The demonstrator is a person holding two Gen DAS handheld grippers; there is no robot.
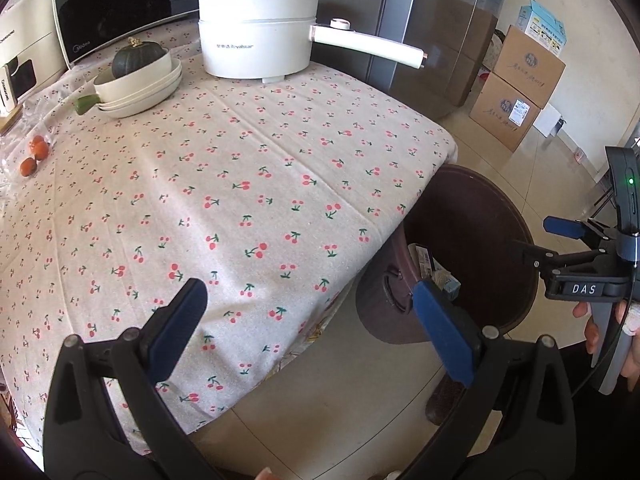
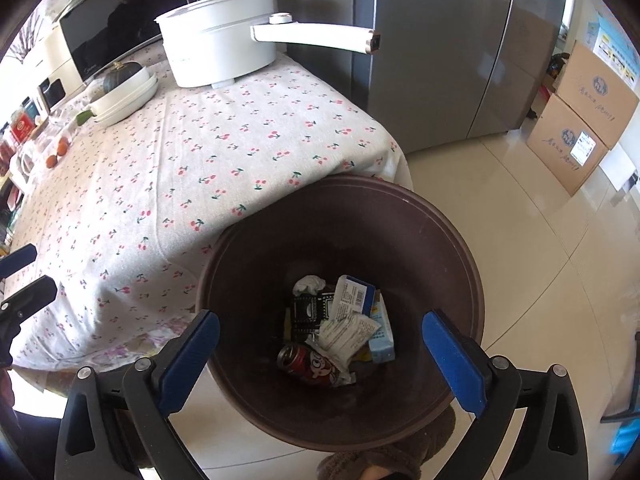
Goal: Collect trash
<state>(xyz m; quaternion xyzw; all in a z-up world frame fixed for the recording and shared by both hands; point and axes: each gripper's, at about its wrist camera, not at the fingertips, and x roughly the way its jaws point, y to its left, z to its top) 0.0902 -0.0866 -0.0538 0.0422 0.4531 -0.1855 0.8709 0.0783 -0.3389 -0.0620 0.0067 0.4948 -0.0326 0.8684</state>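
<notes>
Small oranges (image 1: 34, 155): at the far left edge of the table, loose on the cloth.
Stacked plates (image 1: 140, 82): back left of the table, with a dark green squash (image 1: 136, 58) in the top bowl.
Table (image 1: 240, 184): covered in a cherry-print cloth.
Left gripper (image 1: 308, 320): over the table's near corner, jaws spread wide, nothing between them.
White pot (image 1: 256, 44): at the back of the table, lid on, long handle pointing right.
Trash bin (image 2: 400, 216): dark brown and round, on the floor touching the table's corner.
Trash: at the bottom of the bin, a crushed red can (image 2: 308, 364), a white wrapper (image 2: 344, 336), a pale blue carton (image 2: 380, 336), a crumpled tissue (image 2: 308, 283).
Right gripper (image 2: 320, 360): above the bin's mouth, jaws wide apart and holding nothing.
Fridge (image 2: 440, 48): grey, behind the table.
Cardboard boxes (image 2: 580, 120): stacked on the floor at far right.
</notes>
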